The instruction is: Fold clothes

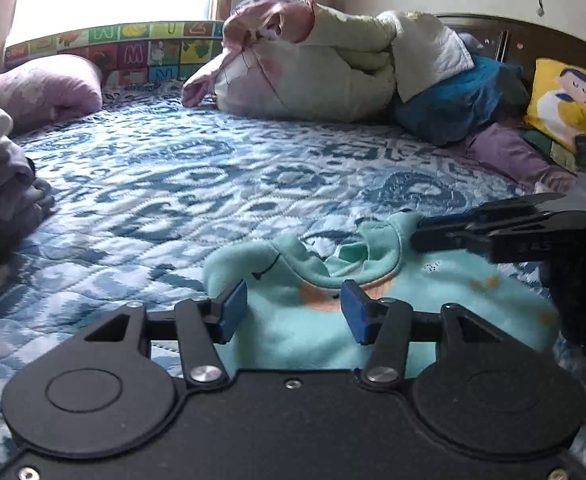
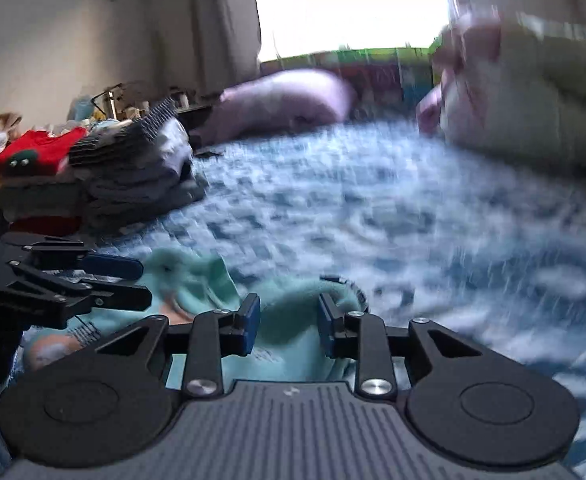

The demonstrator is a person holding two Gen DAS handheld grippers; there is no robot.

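A teal fleece top (image 1: 453, 292) with an orange print lies flat on the blue patterned bedspread (image 1: 173, 184), collar toward the far side. My left gripper (image 1: 295, 308) is low over its left shoulder by the collar, open, with fabric under the gap. My right gripper (image 1: 415, 234) comes in from the right at the collar's far edge. The right wrist view is blurred. There the right gripper (image 2: 289, 322) stands partly open with teal top (image 2: 189, 280) cloth humped between the pads, a striped cuff (image 2: 347, 284) beside the right one. The left gripper (image 2: 145, 284) shows at the left.
A stack of folded clothes (image 2: 125, 168) sits at the bed's left edge, also in the left wrist view (image 1: 1, 184). A rolled quilt (image 1: 313, 72), a pink pillow (image 1: 49, 88), a blue bundle (image 1: 453, 100) and a yellow cushion (image 1: 565, 100) line the far side by the headboard.
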